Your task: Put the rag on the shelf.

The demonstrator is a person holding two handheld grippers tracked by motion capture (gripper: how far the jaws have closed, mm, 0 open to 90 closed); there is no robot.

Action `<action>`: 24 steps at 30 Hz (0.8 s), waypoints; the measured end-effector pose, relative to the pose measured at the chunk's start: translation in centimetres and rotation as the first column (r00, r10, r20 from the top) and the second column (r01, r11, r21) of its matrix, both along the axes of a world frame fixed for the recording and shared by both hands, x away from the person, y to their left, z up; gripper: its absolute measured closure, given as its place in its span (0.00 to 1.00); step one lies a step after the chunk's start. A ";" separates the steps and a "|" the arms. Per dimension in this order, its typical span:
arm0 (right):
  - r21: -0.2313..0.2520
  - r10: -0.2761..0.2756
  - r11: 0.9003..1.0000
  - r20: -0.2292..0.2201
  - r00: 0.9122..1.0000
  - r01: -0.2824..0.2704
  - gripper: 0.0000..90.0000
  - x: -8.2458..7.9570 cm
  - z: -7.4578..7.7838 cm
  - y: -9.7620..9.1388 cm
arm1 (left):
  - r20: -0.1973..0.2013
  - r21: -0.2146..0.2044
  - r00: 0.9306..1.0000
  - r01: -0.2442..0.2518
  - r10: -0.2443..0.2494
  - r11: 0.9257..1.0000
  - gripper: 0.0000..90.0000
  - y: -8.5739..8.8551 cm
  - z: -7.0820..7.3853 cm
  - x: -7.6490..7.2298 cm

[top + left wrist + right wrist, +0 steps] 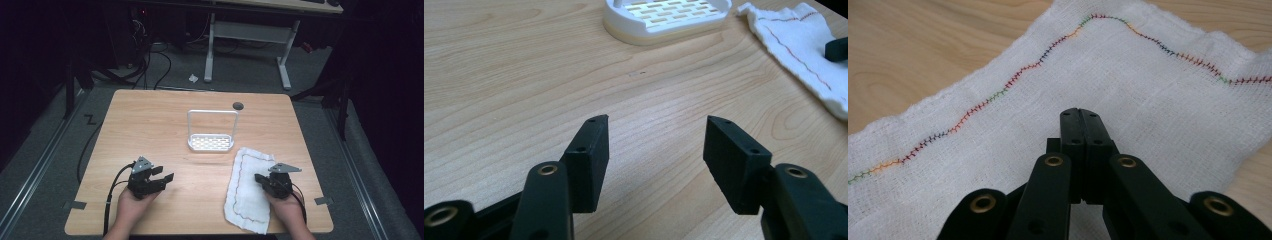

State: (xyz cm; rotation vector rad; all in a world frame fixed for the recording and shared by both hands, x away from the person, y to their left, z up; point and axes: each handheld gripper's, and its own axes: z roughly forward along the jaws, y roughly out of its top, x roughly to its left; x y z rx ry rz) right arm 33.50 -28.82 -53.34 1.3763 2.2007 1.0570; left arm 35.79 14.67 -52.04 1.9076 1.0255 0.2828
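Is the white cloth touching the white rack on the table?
Apart. In the high view, bare wood shows between the cloth's far corner and the rack's base; the left gripper view shows the same gap.

One cloth (250, 190), one rack (211, 142), two tools.

No text, label, brand, number or sign can be read anywhere in these pictures.
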 end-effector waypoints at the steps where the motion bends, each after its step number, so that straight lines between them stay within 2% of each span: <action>1: -0.005 0.019 1.000 0.001 1.000 -0.019 1.00 -0.2 0.0 0.5 | 0.000 -0.001 1.000 0.000 0.000 1.000 0.49 0.0 0.0 0.0; 4: -0.022 0.072 0.997 0.000 0.997 -0.072 1.00 -0.7 0.1 2.4 | -0.002 -0.005 1.000 0.002 -0.002 1.000 0.49 0.0 0.0 0.0; 5: -0.022 0.072 0.997 0.000 0.997 -0.072 1.00 -0.7 0.1 2.4 | -0.002 -0.007 1.000 0.003 -0.003 1.000 0.49 0.0 0.0 0.0; 9: -0.033 0.118 0.993 0.004 0.993 -0.118 1.00 -0.9 0.1 4.9 | -0.003 -0.006 1.000 0.011 -0.011 1.000 0.50 -0.2 -0.1 0.0; 10: -0.051 0.140 0.989 0.007 0.990 -0.139 1.00 -0.9 0.1 6.3 | -0.004 -0.006 1.000 0.013 -0.013 1.000 0.50 -0.4 -0.1 -0.1; 11: -0.051 0.140 0.989 0.007 0.990 -0.139 1.00 -0.9 0.1 6.3 | -0.005 -0.004 1.000 0.019 -0.019 1.000 0.50 -0.5 -0.1 -0.1; 14: -0.055 0.182 0.982 0.004 0.983 -0.182 1.00 -0.7 0.1 8.2 | -0.006 -0.009 0.999 0.045 -0.045 0.999 0.51 -1.3 -0.1 -0.4; 16: -0.088 0.200 0.976 0.005 0.980 -0.199 1.00 -0.6 0.3 9.1 | -0.009 -0.015 0.997 0.076 -0.076 0.997 0.52 -2.2 0.0 -0.8; 17: -0.071 0.205 0.976 0.014 0.979 -0.203 1.00 -0.7 0.6 9.1 | -0.012 -0.026 0.995 0.096 -0.096 0.995 0.55 -2.8 0.0 -1.0; 19: -0.067 0.197 0.978 0.026 0.980 -0.195 1.00 -0.8 0.8 8.8 | -0.030 -0.032 0.990 0.134 -0.135 0.990 0.56 -4.1 0.0 -1.5; 20: -0.065 0.185 0.981 0.039 0.982 -0.182 1.00 -0.8 1.0 8.3 | -0.049 -0.039 0.987 0.152 -0.154 0.988 0.65 -4.9 -0.1 -1.6; 22: -0.046 0.145 0.989 0.054 0.988 -0.143 1.00 -1.0 1.4 6.8 | -0.066 -0.043 0.980 0.188 -0.190 0.981 0.69 -6.5 -0.2 -2.0; 24: -0.070 0.111 0.992 0.060 0.992 -0.107 1.00 -1.1 1.4 5.4 | -0.065 -0.028 0.970 0.235 -0.236 0.972 0.74 -8.2 -0.4 -2.4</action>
